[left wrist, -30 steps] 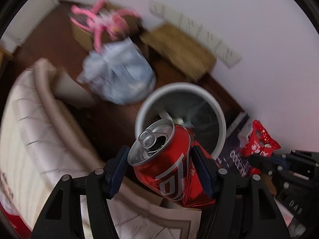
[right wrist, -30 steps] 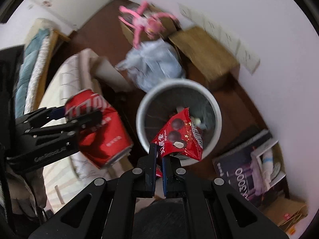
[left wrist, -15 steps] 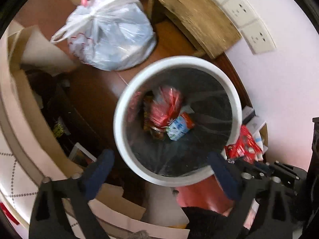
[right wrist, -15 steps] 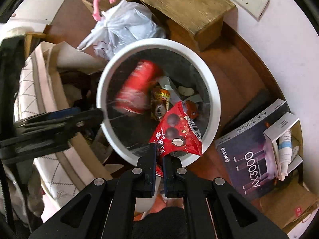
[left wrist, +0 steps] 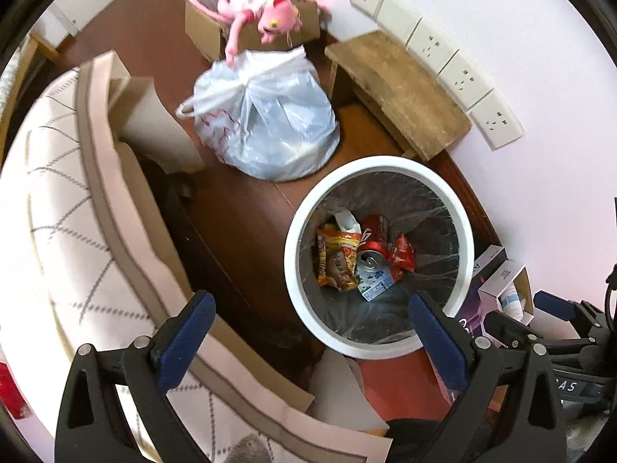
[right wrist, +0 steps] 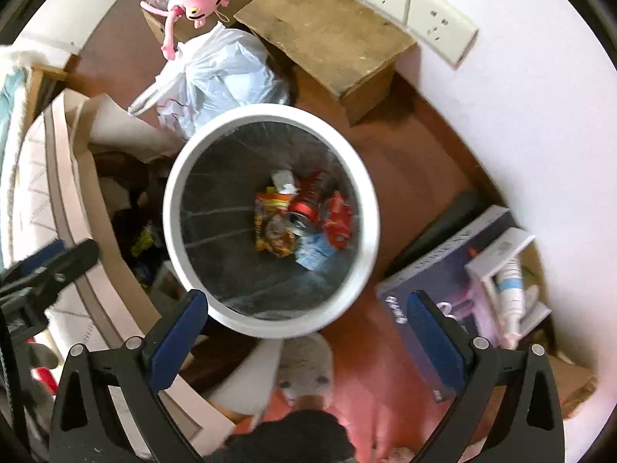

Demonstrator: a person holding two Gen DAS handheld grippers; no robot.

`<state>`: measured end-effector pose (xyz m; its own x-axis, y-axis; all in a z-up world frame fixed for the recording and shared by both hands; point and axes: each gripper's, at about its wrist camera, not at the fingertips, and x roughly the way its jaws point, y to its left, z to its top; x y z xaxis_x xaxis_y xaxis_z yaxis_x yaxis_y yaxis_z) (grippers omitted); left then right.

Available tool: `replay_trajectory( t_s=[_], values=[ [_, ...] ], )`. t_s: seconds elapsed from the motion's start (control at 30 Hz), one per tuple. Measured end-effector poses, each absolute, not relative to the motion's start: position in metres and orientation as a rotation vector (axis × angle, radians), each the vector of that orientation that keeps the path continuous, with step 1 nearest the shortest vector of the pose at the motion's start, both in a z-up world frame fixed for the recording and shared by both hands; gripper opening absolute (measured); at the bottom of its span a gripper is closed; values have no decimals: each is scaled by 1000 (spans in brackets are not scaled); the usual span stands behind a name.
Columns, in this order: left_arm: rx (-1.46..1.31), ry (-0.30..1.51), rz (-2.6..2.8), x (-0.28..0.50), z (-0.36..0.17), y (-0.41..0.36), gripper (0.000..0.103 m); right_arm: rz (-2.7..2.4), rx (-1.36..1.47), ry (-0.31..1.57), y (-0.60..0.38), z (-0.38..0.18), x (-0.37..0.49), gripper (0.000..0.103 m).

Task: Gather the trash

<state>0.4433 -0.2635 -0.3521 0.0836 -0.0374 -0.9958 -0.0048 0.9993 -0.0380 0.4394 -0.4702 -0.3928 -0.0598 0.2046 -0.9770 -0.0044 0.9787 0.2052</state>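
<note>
White-rimmed trash bin [left wrist: 380,164] on brown floor [left wrist: 239,212], near the wall. Inside, at the bottom: red soda can [left wrist: 373,241] lying on its side; red snack wrapper [left wrist: 403,256] touching it; orange snack packet [left wrist: 337,260] on the other side; blue-white carton [left wrist: 374,283] just beside the can's top. Left gripper [left wrist: 308,326] spread wide, holding nothing, above the bin's near rim. Right gripper [right wrist: 306,320] likewise spread wide, holding nothing. Beyond the bin: tied plastic bag [left wrist: 266,115], wooden stool [left wrist: 401,92], pink plush toy [left wrist: 262,11] on a cardboard box [left wrist: 208,34].
</note>
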Motion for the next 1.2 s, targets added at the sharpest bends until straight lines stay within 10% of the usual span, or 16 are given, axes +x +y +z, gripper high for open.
replay_trajectory(
  t_s=[1.2],
  values=[
    [-191, 1183, -276, 300, -90, -233, 103, 479, 215, 1255, -452, -74, 285, 103]
  ],
)
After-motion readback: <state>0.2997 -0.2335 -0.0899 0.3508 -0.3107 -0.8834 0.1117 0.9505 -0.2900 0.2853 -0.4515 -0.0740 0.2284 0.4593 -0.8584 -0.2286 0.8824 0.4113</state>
